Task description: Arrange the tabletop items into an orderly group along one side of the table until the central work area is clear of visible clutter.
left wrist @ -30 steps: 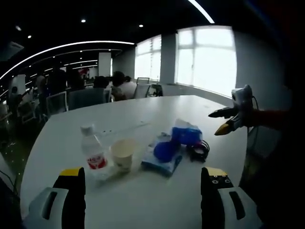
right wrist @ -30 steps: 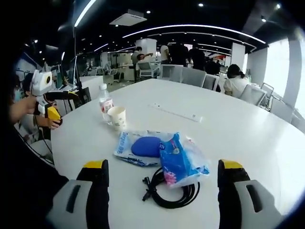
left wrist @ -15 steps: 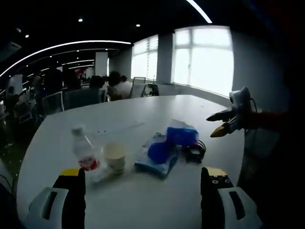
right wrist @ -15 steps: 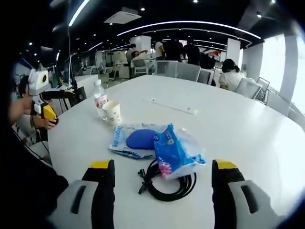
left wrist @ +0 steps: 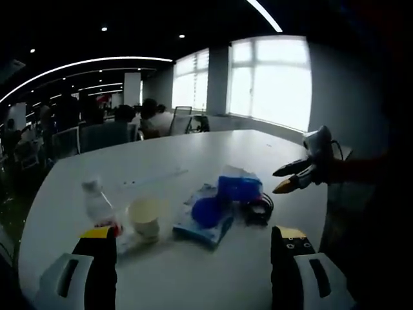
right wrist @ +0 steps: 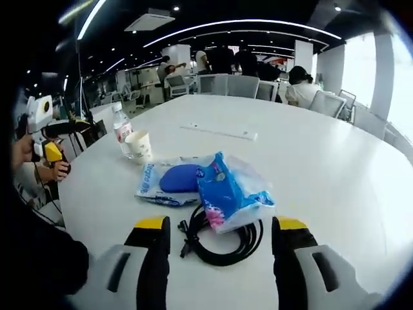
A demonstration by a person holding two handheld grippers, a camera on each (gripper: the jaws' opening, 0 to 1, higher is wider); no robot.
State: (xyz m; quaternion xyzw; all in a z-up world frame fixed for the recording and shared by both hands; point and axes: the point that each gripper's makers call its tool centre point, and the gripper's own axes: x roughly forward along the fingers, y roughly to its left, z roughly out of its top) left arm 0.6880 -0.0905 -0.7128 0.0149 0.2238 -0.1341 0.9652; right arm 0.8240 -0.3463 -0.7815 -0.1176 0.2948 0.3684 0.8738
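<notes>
White tabletop point(right wrist: 310, 155) of an open office carries the clutter in a loose row: water bottle point(right wrist: 120, 132), paper cup point(right wrist: 139, 146), flat blue packet point(right wrist: 169, 181), tissue pack point(right wrist: 226, 192) and coiled black cable point(right wrist: 222, 237). Both tools gape empty, the right tool point(right wrist: 219, 242) now straddling the cable, closer than half a second ago, the left tool point(left wrist: 191, 252) short of the cup. No grasp has begun; judging by this, the next move is to close on the cable and carry it toward one edge.

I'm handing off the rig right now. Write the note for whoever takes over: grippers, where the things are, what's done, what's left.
Left gripper: open, empty, facing the paper cup.
Right gripper: open, empty, just short of the black cable.
Things: water bottle and paper cup stand side by side; a flat packet with a blue oval thing on it lies beside them; the blue tissue pack overlaps the coiled cable. All sit mid-table, with a white strip farther back.
Done: nothing gripped.
Left: move everything to one side.
</notes>
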